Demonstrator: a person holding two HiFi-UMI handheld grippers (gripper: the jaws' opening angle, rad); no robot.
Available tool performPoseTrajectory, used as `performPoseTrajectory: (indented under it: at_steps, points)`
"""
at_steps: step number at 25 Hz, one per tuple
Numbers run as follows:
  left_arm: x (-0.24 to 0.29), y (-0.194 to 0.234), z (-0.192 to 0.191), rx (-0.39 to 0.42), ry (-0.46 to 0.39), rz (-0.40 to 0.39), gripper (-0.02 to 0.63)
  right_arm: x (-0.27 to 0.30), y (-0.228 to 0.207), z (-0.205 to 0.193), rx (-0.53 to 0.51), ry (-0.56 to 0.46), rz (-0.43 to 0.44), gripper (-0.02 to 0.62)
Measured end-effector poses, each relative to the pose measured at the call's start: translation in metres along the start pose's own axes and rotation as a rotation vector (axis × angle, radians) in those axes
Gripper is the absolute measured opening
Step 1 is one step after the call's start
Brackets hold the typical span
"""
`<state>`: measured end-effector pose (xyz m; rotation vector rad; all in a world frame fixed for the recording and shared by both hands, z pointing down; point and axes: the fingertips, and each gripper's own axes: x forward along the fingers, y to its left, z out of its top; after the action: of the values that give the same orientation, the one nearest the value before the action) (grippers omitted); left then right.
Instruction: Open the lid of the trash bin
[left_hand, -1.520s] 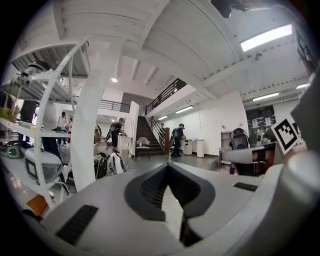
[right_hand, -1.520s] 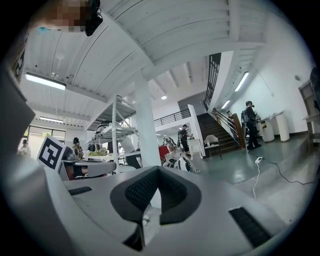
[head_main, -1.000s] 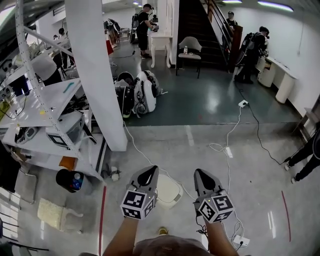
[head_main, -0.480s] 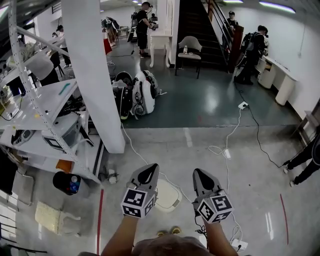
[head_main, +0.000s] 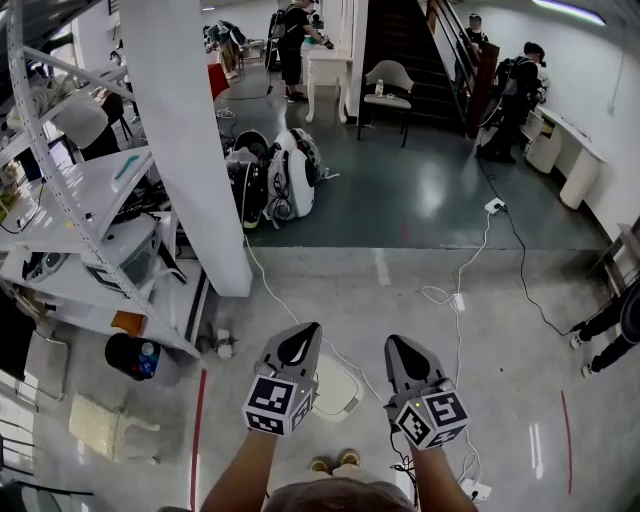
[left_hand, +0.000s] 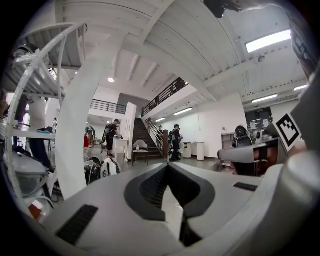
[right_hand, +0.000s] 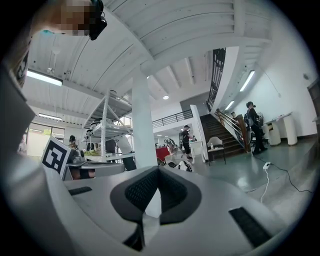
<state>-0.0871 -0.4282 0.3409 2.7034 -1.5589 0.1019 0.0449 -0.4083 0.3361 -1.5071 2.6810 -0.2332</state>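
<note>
In the head view a low white trash bin (head_main: 338, 390) with its lid down stands on the concrete floor, just ahead of the person's shoes. It shows between my two grippers, and the left one covers its left side. My left gripper (head_main: 298, 343) and right gripper (head_main: 404, 350) are held side by side above the floor, both pointing forward, both with jaws together and nothing in them. The left gripper view shows my left gripper (left_hand: 167, 168) aimed across the hall, and the right gripper view shows my right gripper (right_hand: 159, 170) aimed likewise. The bin is in neither.
A thick white pillar (head_main: 190, 150) rises ahead on the left, with metal shelving (head_main: 80, 210) beside it. A black bucket (head_main: 135, 357) and a pale stool (head_main: 105, 425) stand at the left. White cables (head_main: 455, 300) cross the floor at the right. People stand far back by the stairs.
The view has shifted slightly forward and the person's shoes have come into sight at the bottom. Both grippers hold the same pose on either side of the bin.
</note>
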Motion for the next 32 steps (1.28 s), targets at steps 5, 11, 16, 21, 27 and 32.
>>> performPoseTrajectory:
  at_steps: [5, 11, 16, 21, 27, 32]
  points:
    - [0.014, 0.004, -0.009, 0.02, 0.014, 0.003, 0.007, 0.007, -0.008, -0.005, -0.016, 0.009, 0.017, 0.029]
    - [0.027, 0.009, -0.032, 0.009, 0.024, 0.024, 0.008, 0.02, -0.018, -0.02, 0.002, 0.016, 0.017, 0.029]
    - [0.034, 0.001, -0.057, 0.0, 0.04, 0.022, 0.006, 0.022, -0.021, -0.038, 0.009, 0.026, 0.042, 0.029]
    - [0.035, -0.005, -0.092, -0.018, 0.062, 0.019, 0.006, 0.019, -0.028, -0.074, 0.02, 0.059, 0.037, 0.029]
    - [0.035, -0.014, -0.133, -0.05, 0.105, 0.009, 0.006, 0.017, -0.036, -0.114, 0.056, 0.096, 0.021, 0.029]
    - [0.036, -0.017, -0.149, -0.035, 0.12, -0.001, 0.006, 0.029, -0.041, -0.132, 0.057, 0.122, 0.022, 0.029]
